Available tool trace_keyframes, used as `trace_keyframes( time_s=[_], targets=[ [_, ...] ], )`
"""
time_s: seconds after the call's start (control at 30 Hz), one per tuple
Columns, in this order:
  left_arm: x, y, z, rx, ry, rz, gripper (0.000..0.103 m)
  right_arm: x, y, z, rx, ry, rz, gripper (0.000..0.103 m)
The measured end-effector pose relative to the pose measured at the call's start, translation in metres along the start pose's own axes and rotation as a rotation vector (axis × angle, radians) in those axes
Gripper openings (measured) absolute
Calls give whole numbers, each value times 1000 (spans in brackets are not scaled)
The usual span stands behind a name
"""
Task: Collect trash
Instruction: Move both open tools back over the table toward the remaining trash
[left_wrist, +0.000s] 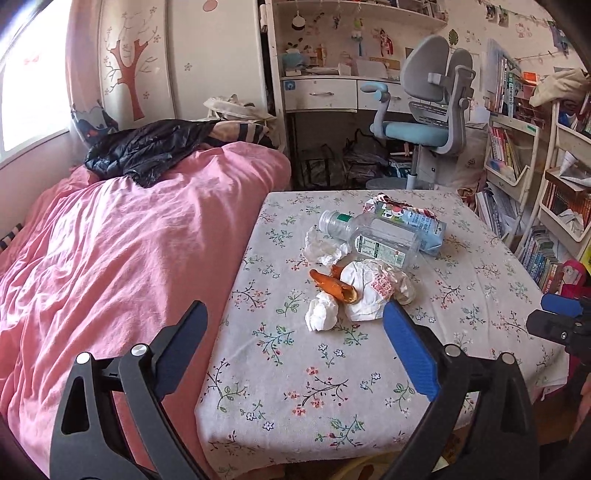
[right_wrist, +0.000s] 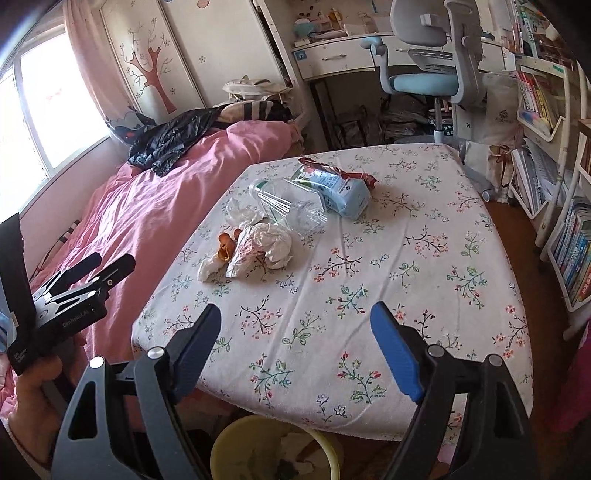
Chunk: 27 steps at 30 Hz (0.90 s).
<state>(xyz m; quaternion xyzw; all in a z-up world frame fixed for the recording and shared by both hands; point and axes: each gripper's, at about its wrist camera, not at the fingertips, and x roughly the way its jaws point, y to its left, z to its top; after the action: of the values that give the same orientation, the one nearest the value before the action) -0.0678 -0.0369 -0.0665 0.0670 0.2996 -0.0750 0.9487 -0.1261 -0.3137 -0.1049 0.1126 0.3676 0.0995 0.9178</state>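
A heap of trash lies on the floral-cloth table (left_wrist: 332, 387). It holds a clear plastic bottle (left_wrist: 373, 238) on its side, a blue carton (left_wrist: 413, 221), crumpled tissues (left_wrist: 321, 314), an orange peel (left_wrist: 334, 286) and a white wrapper (left_wrist: 369, 295). My left gripper (left_wrist: 295, 306) is open just short of the heap, with nothing between its fingers. In the right wrist view the bottle (right_wrist: 291, 206), carton (right_wrist: 340, 188) and wrapper (right_wrist: 262, 247) sit further off. My right gripper (right_wrist: 295, 308) hangs open and empty over the table's near part. A yellow bin (right_wrist: 273, 446) stands under the front edge.
A bed with a pink quilt (left_wrist: 110, 258) and a black jacket (left_wrist: 147, 147) borders the table's left side. A desk chair (left_wrist: 424, 122) stands behind, bookshelves (left_wrist: 554, 206) to the right. A hand (right_wrist: 33, 387) holds the left gripper (right_wrist: 116, 258) over the bed edge.
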Motion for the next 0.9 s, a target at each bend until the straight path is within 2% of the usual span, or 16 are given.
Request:
trace_keyframes(
  time_s=[0.37,0.53,0.7,0.9],
  targets=[
    [7,8,0,-60,30,-43,92,9,2,-3,-16,27,-9,81],
    [43,15,-1,-66,95,-70,92,38,4,3,-25,67,-31,82],
    [76,26,-3,-127,153,-145,92,52,14,17,-34,38,-8,82],
    [109,10,1,-18,196,-131,89,74,22,31,-33,41,29,82]
  ],
)
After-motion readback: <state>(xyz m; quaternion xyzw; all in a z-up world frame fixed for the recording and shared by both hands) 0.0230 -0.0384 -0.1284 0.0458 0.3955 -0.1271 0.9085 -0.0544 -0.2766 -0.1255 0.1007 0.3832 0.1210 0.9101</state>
